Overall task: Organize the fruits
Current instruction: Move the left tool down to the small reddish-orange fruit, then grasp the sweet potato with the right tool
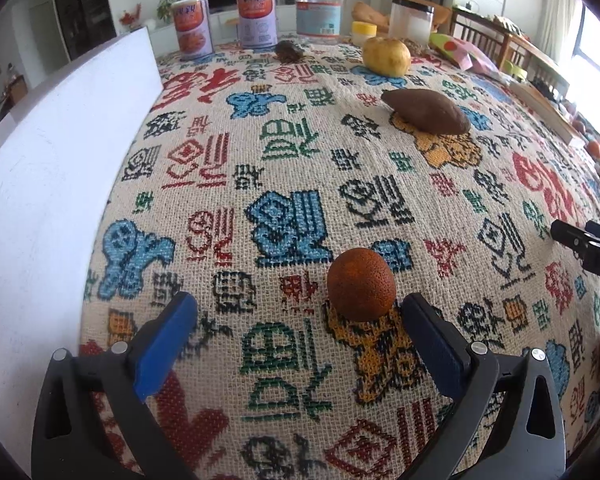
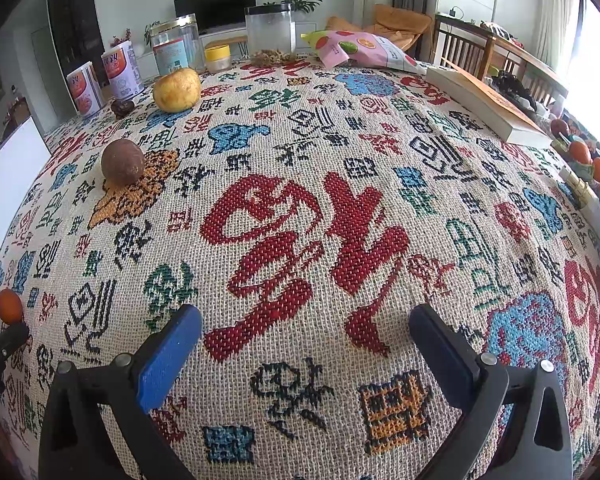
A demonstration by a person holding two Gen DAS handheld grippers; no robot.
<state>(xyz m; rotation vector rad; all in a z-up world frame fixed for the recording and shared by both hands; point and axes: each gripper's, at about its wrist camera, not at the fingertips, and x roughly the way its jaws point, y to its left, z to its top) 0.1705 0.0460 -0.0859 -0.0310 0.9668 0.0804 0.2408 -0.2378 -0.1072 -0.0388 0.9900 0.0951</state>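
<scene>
Clearly, through the left wrist camera my left gripper (image 1: 300,312) stood spread as wide as it goes, with nothing pinched. The small orange fruit (image 1: 361,285) sat on the tablecloth (image 1: 284,168) just ahead of the fingertips, nearer the right finger than the left and touching neither, as far as I could judge. I read that as the fruit resting free on the cloth. Further off lay a brown sweet potato (image 1: 428,111), and beyond it a yellow fruit (image 1: 386,56), the three strung out roughly in a line away from me, which looked like deliberate sorting. A small dark thing (image 1: 288,51) near the two tins (image 1: 224,20) was too blurred to name. A white board (image 1: 56,152) ran along the left edge of the table, and jars (image 1: 320,8) stood at the far end. The tip of my right gripper (image 1: 584,242) poked in at the right edge.

Through the right wrist camera my right gripper (image 2: 305,328) was wide too and empty, hanging over bare patterned cloth (image 2: 300,220), probably just kept out of the way. The orange fruit (image 2: 9,306) showed at the far left edge beside the left tool. A book (image 2: 488,108) and a snack bag (image 2: 364,50) lay toward the window side, with a television (image 2: 216,6) and chairs (image 2: 472,46) in the room behind.
</scene>
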